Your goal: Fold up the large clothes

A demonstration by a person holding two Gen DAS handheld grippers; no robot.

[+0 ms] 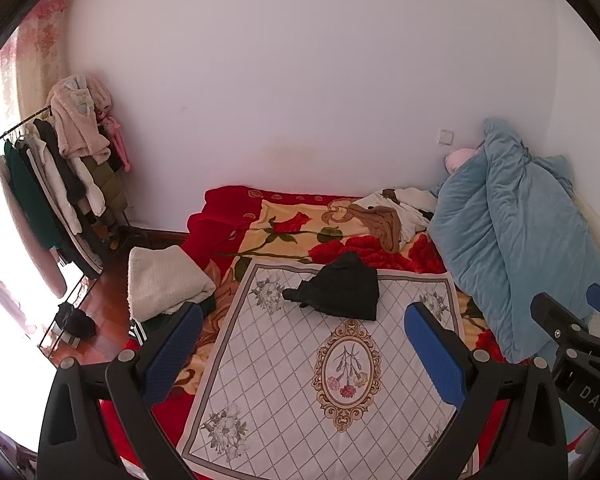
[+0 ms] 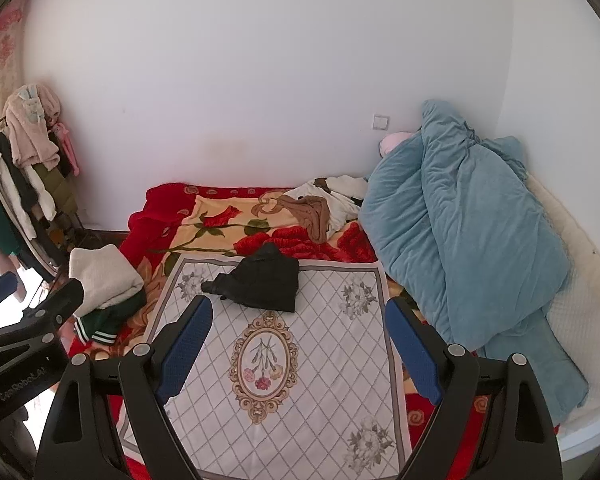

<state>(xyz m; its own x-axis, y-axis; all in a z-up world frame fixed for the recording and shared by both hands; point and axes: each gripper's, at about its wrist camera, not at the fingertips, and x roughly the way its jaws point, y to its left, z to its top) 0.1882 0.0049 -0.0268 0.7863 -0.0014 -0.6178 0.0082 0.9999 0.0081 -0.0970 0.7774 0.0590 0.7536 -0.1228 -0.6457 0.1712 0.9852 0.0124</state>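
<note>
Black garment bunched on the mat

Black garment [image 1: 340, 290] lies crumpled at the far end of the patterned mat [image 1: 300, 380] on the bed [image 1: 228, 216]. Both the left hand-held gripper [image 1: 302, 356] and the right hand-held gripper [image 2: 298, 354] hover released above it, grasping nothing. Folding well likely means pinching two outer corners and spreading it flat.
</note>
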